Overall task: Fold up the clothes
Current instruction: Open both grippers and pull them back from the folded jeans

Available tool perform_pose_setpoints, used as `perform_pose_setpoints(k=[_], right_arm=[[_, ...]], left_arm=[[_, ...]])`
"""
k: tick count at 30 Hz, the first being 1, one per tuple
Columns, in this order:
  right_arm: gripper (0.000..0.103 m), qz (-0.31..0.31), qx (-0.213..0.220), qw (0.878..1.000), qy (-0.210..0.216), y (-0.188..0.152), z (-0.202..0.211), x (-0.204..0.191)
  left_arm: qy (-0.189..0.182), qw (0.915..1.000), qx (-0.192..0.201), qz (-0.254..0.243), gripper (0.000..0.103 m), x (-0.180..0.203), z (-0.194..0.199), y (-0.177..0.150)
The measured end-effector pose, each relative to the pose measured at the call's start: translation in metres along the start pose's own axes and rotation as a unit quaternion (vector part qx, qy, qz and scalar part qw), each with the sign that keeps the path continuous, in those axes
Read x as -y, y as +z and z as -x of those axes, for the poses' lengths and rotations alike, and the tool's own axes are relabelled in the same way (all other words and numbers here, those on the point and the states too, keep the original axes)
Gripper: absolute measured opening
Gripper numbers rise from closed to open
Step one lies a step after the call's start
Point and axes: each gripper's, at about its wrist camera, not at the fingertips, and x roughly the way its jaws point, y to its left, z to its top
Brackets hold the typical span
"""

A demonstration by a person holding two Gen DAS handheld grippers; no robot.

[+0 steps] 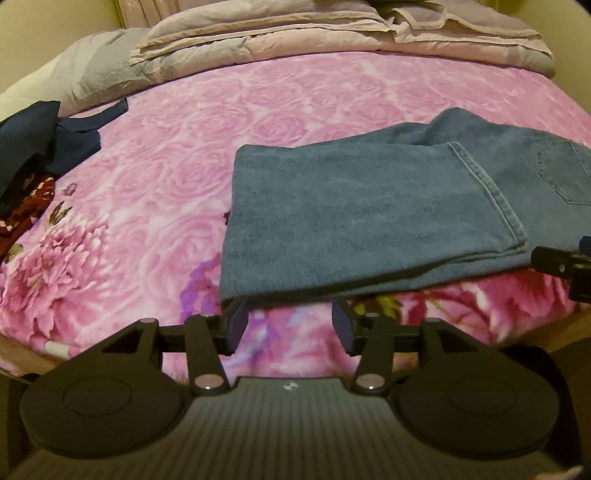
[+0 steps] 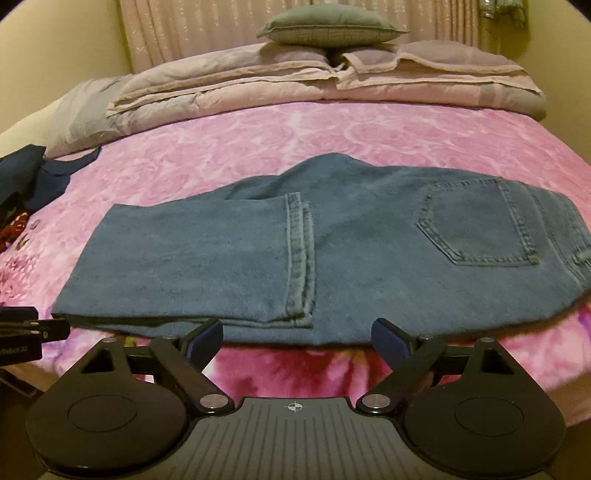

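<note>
A pair of blue jeans (image 2: 332,251) lies folded on the pink flowered bedspread (image 2: 258,144), legs doubled back so the hems rest mid-way, back pocket (image 2: 480,225) at the right. In the left wrist view the jeans (image 1: 362,214) fill the right half. My left gripper (image 1: 290,325) hovers just short of the fold's near left corner, jaws open, nothing between them. My right gripper (image 2: 297,341) stands wide open at the near edge of the jeans, pads clear of the cloth. The other gripper's tip shows at each view's edge.
A heap of dark blue and red patterned clothes (image 1: 33,155) lies at the bed's left side. Folded lilac quilts (image 2: 314,81) and a grey pillow (image 2: 328,27) are stacked at the head. Bare bedspread (image 1: 166,166) lies between the heap and the jeans.
</note>
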Motion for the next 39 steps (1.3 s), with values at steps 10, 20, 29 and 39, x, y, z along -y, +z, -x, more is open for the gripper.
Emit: perform_pose_setpoints(k=[10,20,29,39], right_arm=[[0.09,-0.039,0.014,0.998,-0.052,-0.014,0.043,0.02],[0.091,-0.05,0.042,0.996,-0.06,-0.024,0.08,0.023],[0.091,-0.06,0.045,0.995,-0.063,-0.024,0.082,0.03],[0.091,-0.089,0.047,0.993,-0.056,-0.025,0.073,0.059]], left_arm=[[0.002,0.9995,0.03,-0.012,0.053,0.01,0.039,-0.018],[-0.008,0.9981,0.059,-0.018,0.058,0.013,0.072,-0.031],[-0.012,0.9978,0.061,-0.021,0.058,0.017,0.072,-0.029],[-0.037,0.9975,0.06,-0.009,0.059,0.015,0.058,-0.017]])
